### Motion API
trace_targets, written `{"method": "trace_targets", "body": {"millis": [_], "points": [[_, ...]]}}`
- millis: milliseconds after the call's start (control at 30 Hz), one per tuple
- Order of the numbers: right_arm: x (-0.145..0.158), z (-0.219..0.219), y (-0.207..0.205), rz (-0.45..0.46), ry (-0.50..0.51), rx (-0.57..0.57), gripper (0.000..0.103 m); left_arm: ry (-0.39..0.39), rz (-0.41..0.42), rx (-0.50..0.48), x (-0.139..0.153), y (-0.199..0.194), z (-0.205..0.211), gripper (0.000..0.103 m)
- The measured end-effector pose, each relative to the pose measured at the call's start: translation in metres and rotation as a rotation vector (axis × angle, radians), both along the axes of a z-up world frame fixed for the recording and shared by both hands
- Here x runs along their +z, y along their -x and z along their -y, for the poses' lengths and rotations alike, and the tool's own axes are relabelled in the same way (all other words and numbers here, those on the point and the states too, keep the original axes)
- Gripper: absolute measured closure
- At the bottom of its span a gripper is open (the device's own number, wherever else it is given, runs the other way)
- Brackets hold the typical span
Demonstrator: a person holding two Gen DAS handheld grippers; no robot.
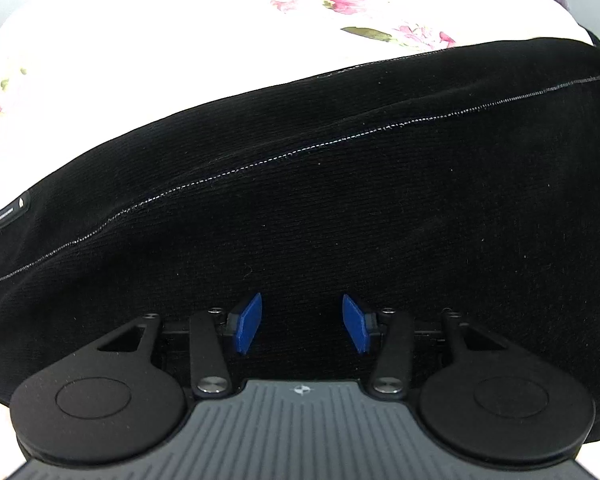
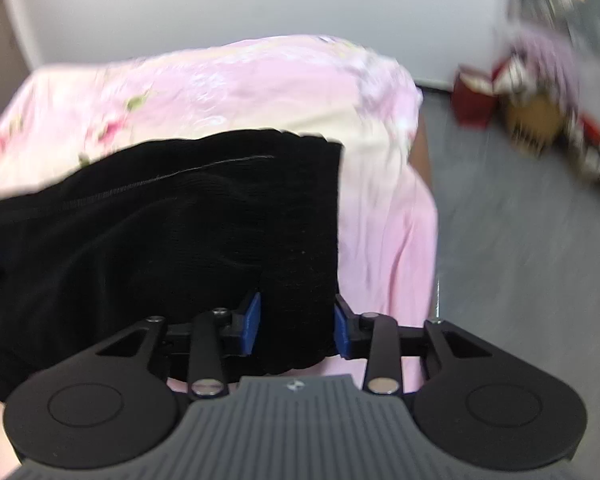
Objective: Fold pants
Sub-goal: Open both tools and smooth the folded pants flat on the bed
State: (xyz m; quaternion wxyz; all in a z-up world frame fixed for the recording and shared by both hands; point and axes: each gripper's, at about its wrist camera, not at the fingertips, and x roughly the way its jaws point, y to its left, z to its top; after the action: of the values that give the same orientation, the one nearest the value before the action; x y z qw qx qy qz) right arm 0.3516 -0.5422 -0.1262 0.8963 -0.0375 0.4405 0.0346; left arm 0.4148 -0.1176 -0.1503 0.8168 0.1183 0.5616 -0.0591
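Observation:
Black ribbed pants (image 1: 300, 200) lie across a floral bedsheet (image 1: 140, 40), with a white stitched seam running along them and a small label (image 1: 14, 212) at their left end. My left gripper (image 1: 302, 328) hangs just over the near part of the cloth, open, its blue pads (image 1: 250, 326) apart and nothing pinched. In the right wrist view the pants (image 2: 160, 240) end in a straight edge on the right. My right gripper (image 2: 298, 328) has a bunched strip of that end between its pads (image 2: 252, 324), and the cloth fills the gap from pad to pad.
The pink floral sheet (image 2: 220, 88) drapes over the bed's right edge down to a grey floor (image 2: 520, 240). Red boxes and a brown object (image 2: 500, 100) sit blurred by the far wall. A white wall stands behind the bed.

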Motion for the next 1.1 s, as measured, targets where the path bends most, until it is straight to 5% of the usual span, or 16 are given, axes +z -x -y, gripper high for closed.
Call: {"method": "trace_targets", "body": {"millis": [200, 467, 533, 600, 733, 900, 1100], "points": [[0.0, -0.008, -0.036, 0.008, 0.256, 0.028, 0.093, -0.005, -0.004, -0.002, -0.011, -0.008, 0.006, 0.047], [-0.054, 0.0, -0.07, -0.111, 0.278, -0.035, 0.091, 0.03, 0.0, 0.004, -0.014, -0.007, -0.008, 0.046], [-0.047, 0.013, -0.073, -0.116, 0.206, -0.089, 0.089, 0.039, 0.008, -0.004, -0.013, -0.005, -0.011, 0.046], [-0.036, 0.021, -0.071, -0.113, 0.212, -0.119, 0.07, 0.061, 0.022, -0.006, -0.009, -0.001, -0.021, 0.045], [-0.02, 0.024, -0.052, -0.103, 0.343, -0.142, 0.072, 0.055, 0.066, 0.045, 0.003, 0.005, -0.048, 0.045], [0.004, 0.007, -0.019, -0.086, 0.174, -0.125, 0.069, 0.112, 0.119, 0.169, 0.03, 0.018, -0.12, 0.039], [0.017, -0.078, -0.01, -0.1, 0.056, 0.096, 0.062, 0.086, 0.148, 0.319, 0.053, 0.04, -0.222, 0.037]]}}
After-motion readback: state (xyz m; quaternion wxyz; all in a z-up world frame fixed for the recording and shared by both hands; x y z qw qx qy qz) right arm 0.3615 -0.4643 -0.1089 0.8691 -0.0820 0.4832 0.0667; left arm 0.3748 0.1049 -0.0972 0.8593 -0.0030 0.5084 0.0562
